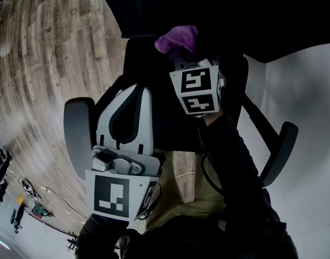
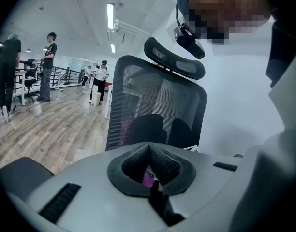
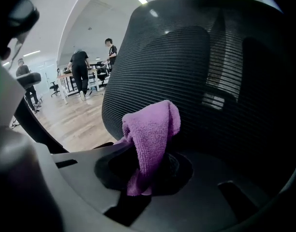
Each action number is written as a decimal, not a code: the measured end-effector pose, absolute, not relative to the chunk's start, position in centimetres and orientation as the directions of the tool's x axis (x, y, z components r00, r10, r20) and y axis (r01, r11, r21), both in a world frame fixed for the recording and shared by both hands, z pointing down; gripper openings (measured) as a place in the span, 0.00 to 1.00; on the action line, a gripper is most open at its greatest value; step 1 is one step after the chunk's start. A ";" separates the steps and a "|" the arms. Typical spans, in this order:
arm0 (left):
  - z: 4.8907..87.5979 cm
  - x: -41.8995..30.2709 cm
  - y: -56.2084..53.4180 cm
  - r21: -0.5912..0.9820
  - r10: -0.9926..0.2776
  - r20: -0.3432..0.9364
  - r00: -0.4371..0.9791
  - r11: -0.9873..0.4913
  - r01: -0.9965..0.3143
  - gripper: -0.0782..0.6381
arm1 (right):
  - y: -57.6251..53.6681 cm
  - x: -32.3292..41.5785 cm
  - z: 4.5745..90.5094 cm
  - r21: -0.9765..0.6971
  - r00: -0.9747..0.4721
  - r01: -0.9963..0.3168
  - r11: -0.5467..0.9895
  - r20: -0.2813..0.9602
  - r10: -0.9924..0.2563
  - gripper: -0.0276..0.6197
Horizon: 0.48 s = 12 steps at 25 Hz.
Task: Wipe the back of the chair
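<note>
The black mesh chair back (image 3: 211,71) fills the right gripper view; from the left gripper it stands further off (image 2: 157,100), with its headrest (image 2: 174,64) on top. My right gripper (image 3: 148,173) is shut on a purple cloth (image 3: 150,134), which hangs over the jaws close against the mesh. From the head, the cloth (image 1: 177,38) sits at the chair back (image 1: 154,9), just past the right gripper (image 1: 178,52). My left gripper (image 1: 133,90) is lower left, jaws shut (image 2: 149,146), apart from the mesh. A small purple patch shows behind its pads.
The chair's armrests (image 1: 78,134) (image 1: 278,150) stick out on both sides of me. Wood floor (image 1: 52,63) lies to the left and a white wall (image 1: 310,117) to the right. Several people (image 2: 49,66) (image 3: 80,71) stand by desks far back.
</note>
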<state>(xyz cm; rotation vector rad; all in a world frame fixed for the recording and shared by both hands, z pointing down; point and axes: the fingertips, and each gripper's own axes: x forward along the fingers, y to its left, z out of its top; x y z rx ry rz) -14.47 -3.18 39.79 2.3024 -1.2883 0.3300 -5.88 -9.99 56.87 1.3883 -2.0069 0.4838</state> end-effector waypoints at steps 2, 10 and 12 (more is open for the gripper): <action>40.3 -14.0 -3.6 0.272 -0.734 0.422 0.533 -0.458 -0.846 0.12 | -9.7 -5.2 57.0 0.049 -0.228 -0.934 0.355 0.682 -0.695 0.15; 43.7 -10.4 -6.4 0.246 -0.715 0.425 0.555 -0.499 -0.831 0.12 | -9.6 -2.0 56.9 0.039 -0.209 -0.948 0.315 0.672 -0.711 0.15; 44.7 -9.4 -6.6 0.249 -0.712 0.429 0.557 -0.499 -0.830 0.12 | -9.2 -1.1 56.9 0.038 -0.205 -0.951 0.308 0.669 -0.715 0.15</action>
